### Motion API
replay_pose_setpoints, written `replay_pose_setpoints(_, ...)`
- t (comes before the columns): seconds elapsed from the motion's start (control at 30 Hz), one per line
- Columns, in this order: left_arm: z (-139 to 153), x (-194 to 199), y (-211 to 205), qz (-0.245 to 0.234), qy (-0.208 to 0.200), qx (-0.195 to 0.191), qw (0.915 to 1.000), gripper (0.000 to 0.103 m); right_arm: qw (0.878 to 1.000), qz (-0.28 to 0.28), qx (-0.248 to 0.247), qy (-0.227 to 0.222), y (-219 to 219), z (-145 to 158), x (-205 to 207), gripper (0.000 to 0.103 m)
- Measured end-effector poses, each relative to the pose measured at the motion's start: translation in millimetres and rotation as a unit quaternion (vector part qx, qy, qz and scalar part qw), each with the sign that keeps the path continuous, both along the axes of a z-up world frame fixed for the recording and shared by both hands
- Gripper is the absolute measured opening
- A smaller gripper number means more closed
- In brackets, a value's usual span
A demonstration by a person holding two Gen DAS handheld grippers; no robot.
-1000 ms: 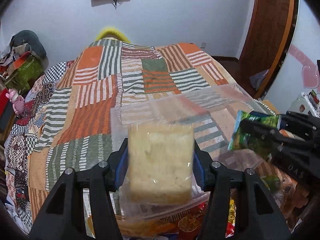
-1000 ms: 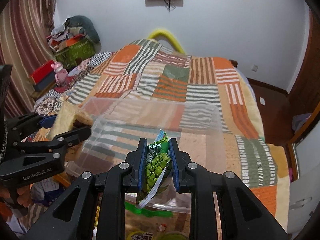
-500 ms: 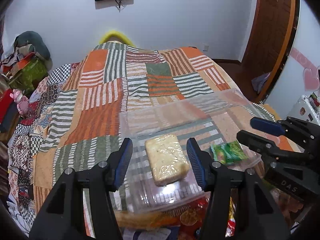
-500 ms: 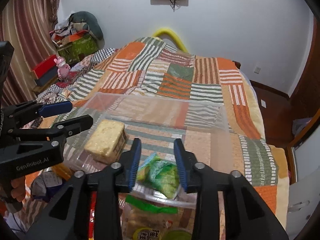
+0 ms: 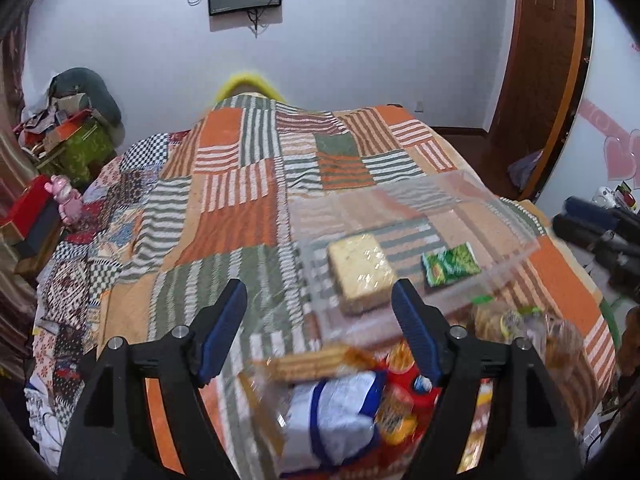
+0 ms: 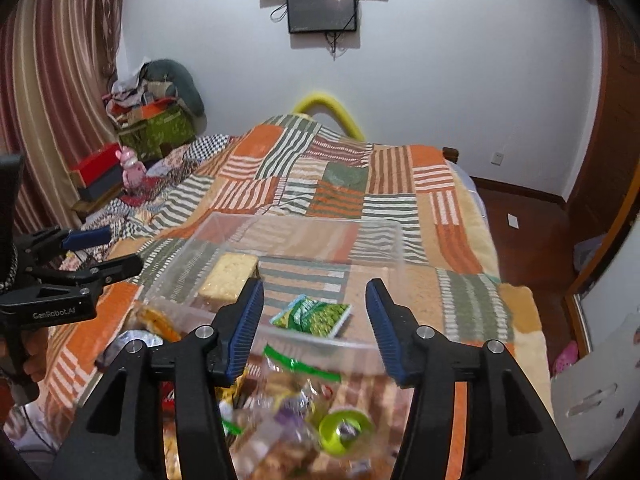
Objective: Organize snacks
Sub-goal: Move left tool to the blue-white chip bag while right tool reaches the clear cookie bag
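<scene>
1. Snacks lay loose in a heap at the bed's near edge, below both tongs.
2. The left tongs and right tongs gaped wide, holding nothing.
3. Beyond them, a clear tray on the quilt held a cracker pack beside a green packet.

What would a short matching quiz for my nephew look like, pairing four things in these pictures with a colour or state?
Things:
1. cracker pack
2. green snack packet
3. left gripper
4. plastic bin

Descriptions:
A. clear, resting on the quilt
B. open, holding nothing
C. pale yellow, on the bin's left side
D. lying on the bin floor near the front wall

Pairs: 1-C, 2-D, 3-B, 4-A
</scene>
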State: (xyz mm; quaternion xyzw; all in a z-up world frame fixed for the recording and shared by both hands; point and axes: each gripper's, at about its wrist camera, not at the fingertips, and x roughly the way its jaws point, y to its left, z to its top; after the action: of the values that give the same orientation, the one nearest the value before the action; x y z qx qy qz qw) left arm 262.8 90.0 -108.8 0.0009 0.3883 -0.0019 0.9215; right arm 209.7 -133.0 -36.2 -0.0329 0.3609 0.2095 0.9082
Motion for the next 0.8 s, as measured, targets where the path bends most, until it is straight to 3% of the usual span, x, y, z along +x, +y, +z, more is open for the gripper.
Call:
replay_pose_setpoints(0.27, -10, -42, 15, 0.011, 0.012, 0.006, 0.9999, 0.083, 0.999, -0.021, -0.028, -0.013, -28, -1, -27, 0.058)
replay_pose_setpoints(0.63, -37, -70, 17, 0.015, 0.023, -0.009, 0.9996, 0.095, 0.998, -0.045, -0.05, 0.019, -52, -31, -57, 0.059)
replay_pose_setpoints(0.8, -52, -71, 12, 0.005, 0.036, -0.033, 0.9988, 0.098, 0.997, -0.052, -0.054, 0.033, -57, -43, -66, 0.059)
